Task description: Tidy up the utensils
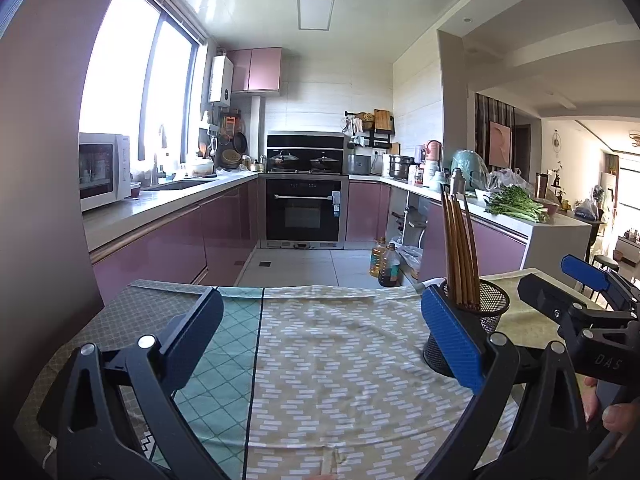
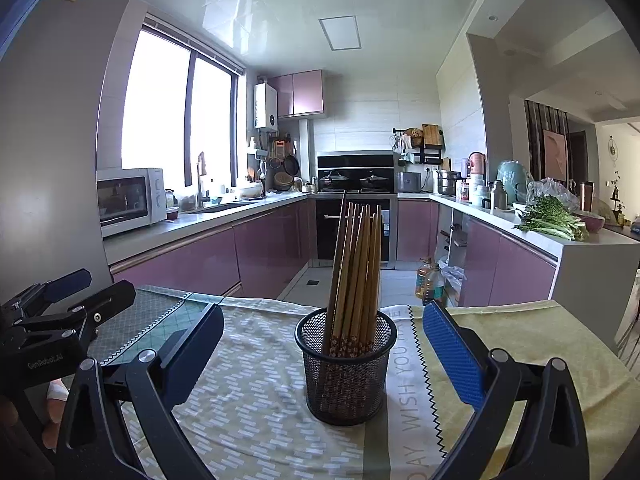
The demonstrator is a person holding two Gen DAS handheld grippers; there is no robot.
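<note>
A black mesh holder [image 2: 346,364] stands on the cloth-covered table, with several wooden chopsticks [image 2: 356,264] upright in it, leaning slightly. My right gripper [image 2: 322,332] is open and empty, its blue pads on either side of the holder, a little in front of it. In the left wrist view the holder [image 1: 490,312] with the chopsticks [image 1: 460,248] sits behind the right pad. My left gripper [image 1: 322,320] is open and empty over the patterned cloth. The right gripper [image 1: 560,292] shows at the right edge there, and the left gripper [image 2: 80,296] shows at the left edge of the right wrist view.
The table carries a beige patterned cloth [image 1: 340,360], a teal checked cloth [image 1: 224,360] to the left and a yellow cloth [image 2: 520,340] to the right. Beyond the table edge is the kitchen floor with oil bottles [image 1: 386,264], pink cabinets and counters.
</note>
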